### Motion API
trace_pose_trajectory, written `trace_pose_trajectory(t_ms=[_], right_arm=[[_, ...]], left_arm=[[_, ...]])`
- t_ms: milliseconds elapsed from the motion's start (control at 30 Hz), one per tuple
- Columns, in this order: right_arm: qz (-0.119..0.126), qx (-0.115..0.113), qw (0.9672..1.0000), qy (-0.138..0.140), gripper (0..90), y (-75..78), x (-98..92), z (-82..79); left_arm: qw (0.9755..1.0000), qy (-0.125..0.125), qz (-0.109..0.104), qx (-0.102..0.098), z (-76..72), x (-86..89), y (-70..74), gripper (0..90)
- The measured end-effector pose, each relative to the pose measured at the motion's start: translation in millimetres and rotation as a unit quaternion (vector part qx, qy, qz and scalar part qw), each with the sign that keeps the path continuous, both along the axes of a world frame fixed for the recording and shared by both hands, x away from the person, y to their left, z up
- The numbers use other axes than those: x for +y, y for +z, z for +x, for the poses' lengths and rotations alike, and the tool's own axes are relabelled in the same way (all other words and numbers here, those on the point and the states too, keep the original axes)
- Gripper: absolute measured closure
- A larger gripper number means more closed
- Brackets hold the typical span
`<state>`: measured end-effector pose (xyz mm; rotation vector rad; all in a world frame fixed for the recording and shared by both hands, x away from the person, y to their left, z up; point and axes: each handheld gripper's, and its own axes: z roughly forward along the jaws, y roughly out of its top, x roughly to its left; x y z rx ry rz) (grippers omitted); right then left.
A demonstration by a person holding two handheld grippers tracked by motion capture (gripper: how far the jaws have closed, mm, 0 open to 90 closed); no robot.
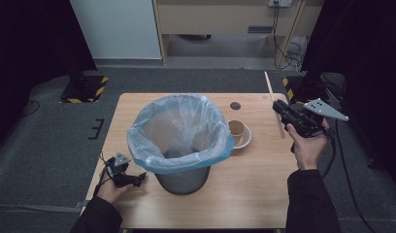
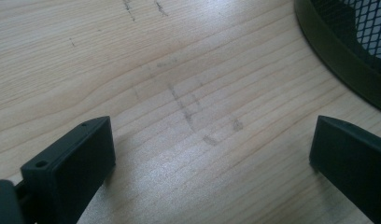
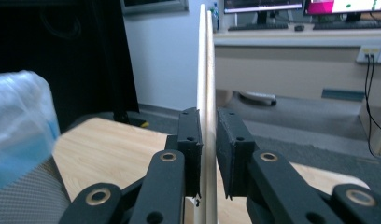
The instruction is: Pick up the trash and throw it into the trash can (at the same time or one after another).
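Grey carpet, dark curtains and a pale wooden worktop [image 1: 244, 179] set the stage, and the action is on the right side. Right claw [image 3: 207, 154] is clenched on a pair of chopsticks [image 3: 205, 70], the two pale sticks pinched side by side between the black pads and running straight up out of the right gripper view. From the high view, that right claw [image 1: 279, 109] sits raised over the worktop's right edge, and the chopsticks [image 1: 272, 97] slant from beyond the far edge back down past the gripper.

My read: these sticks are headed for the lined bin [image 1: 181, 141] standing mid-worktop, its blue bag [image 1: 138, 141] folded over the rim. To do that well, keep the pinch firm so the pair doesn't scissor apart, swing across high enough to clear the paper cup on its saucer [image 1: 237, 132], which sits between claw and bin, then tip the sticks so one end points into the bag's mouth before letting go. They're long, so a flat drop could leave them lying across the rim.

Pose now: the right hand [image 1: 306, 148] grips the handle from below, forearm coming up from the bottom edge, gripper pointing away and slightly left. Over on the left, the left claw [image 1: 140, 177] rests low on the worktop beside the bin's base, jaws spread wide with nothing but bare wood between them.
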<state>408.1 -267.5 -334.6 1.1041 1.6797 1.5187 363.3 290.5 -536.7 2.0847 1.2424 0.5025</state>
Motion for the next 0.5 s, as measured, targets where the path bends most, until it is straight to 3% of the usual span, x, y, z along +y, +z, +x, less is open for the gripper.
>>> trace_pose_trajectory(t_ms=[500], right_arm=[[0.011, -0.047, 0.9984, 0.028, 80.4, 36.0, 15.8, -12.4]], left_arm=[[1.0, 0.0, 0.0, 0.0, 0.0, 0.0, 0.0, 0.0]])
